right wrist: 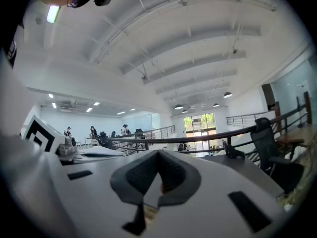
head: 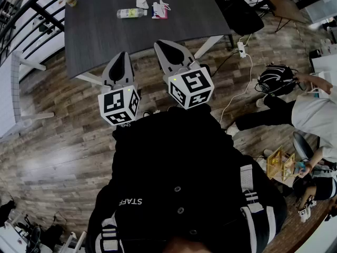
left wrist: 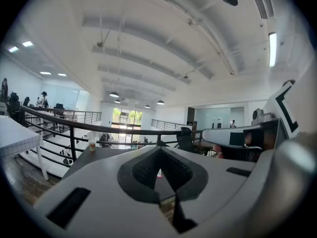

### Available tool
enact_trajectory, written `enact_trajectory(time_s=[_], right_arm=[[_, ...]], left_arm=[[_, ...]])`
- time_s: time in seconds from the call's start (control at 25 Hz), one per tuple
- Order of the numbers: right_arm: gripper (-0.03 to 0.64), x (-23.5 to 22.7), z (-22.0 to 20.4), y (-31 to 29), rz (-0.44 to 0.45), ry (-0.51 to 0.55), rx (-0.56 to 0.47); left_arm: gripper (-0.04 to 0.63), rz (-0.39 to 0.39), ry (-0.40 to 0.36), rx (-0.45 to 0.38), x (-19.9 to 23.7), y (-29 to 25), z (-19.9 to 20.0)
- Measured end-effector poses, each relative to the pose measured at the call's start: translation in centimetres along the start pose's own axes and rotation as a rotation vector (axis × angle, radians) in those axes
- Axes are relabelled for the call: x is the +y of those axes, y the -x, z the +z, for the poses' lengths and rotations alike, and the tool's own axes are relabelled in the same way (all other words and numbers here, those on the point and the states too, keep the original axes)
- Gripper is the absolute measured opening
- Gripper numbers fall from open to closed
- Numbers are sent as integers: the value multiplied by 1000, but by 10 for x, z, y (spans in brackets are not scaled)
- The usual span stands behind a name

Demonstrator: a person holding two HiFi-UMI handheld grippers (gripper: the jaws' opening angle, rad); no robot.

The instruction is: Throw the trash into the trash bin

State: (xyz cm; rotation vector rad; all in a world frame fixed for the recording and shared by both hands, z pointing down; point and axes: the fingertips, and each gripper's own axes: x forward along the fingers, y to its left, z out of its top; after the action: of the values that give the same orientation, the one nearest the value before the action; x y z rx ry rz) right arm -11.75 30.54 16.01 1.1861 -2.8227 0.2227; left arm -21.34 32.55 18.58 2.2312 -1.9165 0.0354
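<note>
The left gripper (head: 123, 57) and the right gripper (head: 161, 47) are both held level in front of the person's chest. They point at the dark grey rectangular table (head: 131, 41) from its near edge. In the left gripper view the left gripper (left wrist: 159, 149) has its jaws together with nothing between them. The right gripper (right wrist: 158, 153) is the same, closed and empty.

The trash lies on the far side of the table from the person, well apart from both grippers. It is a clear plastic bottle with a yellow-green label (head: 130, 13) lying on its side, a small crumpled white scrap (head: 142, 3) just beyond it, and a flat white and pink packet (head: 160, 10) just beside the bottle. No trash bin shows in any view, so its place relative to the table cannot be told.

The step in hand looks like the approach, with nothing picked up yet. To do it well, the person should step up to the table's edge before reaching. The jaws need to open ahead of the piece being picked, not on top of it. The bottle will likely roll, so the pads should close across its body. The packet and scrap sit close to the bottle and are light. Taking an outer piece first should avoid knocking the others.

By count there are two grippers, one table, and three pieces of trash: one bottle, one scrap and one packet. One clear cup holding an orange drink (left wrist: 92, 143) also stands at a far corner of the table. No bin is seen.
</note>
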Motion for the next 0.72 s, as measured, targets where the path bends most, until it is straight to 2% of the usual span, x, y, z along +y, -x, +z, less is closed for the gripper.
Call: enact_trajectory(time_s=[0.72], right_arm=[[14,5,-9,-26,-28,8,8]], left_arm=[[0,-38,-5,29,21,-12,-10]])
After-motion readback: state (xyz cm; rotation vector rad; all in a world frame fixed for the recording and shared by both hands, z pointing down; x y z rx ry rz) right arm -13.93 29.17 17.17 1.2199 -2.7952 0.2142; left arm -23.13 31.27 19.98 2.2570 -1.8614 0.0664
